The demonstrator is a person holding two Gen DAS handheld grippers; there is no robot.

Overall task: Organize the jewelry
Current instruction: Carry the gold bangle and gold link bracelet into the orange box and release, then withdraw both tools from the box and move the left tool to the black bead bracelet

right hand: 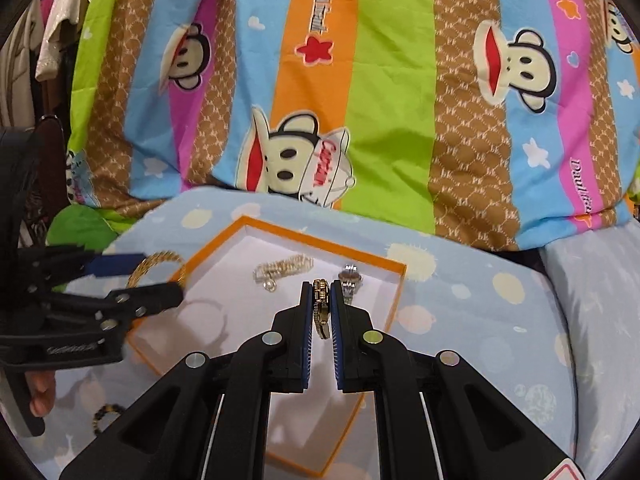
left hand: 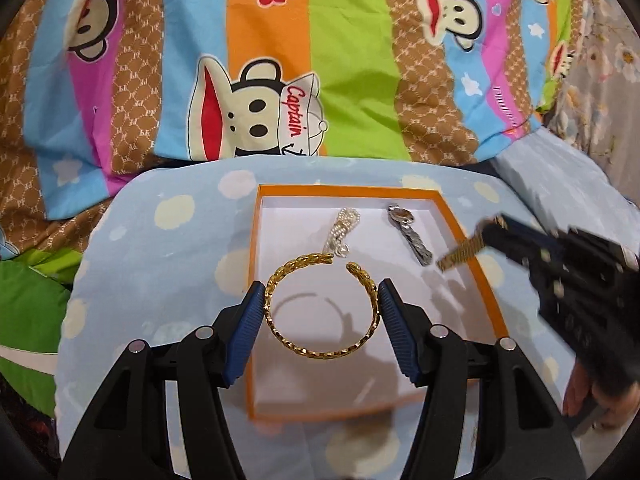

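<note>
Two grippers over orange box [left hand: 476,268] on dotted blue cushion [left hand: 168,240]. Left gripper [left hand: 322,312] clamped on gold bangle [left hand: 320,308], held above box floor. Inside box: pearl bracelet [left hand: 340,232], then silver watch [left hand: 408,234]. Right gripper [right hand: 321,312] squeezed tight on gold watch [right hand: 321,312].

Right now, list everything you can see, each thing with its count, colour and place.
Box: one, orange rim, white inside, on the blue dotted cushion.
Pearl bracelet: one, white, in box, far side.
Silver watch: one, in box, right of pearls.
Gold bangle: one, held above box.
Gold watch band: one, held above box.
Bead bracelet: one, dark, on cushion, near left.
Striped cartoon quilt: one, behind.
Left gripper: closed on bangle.
Right gripper: shut on band.
</note>
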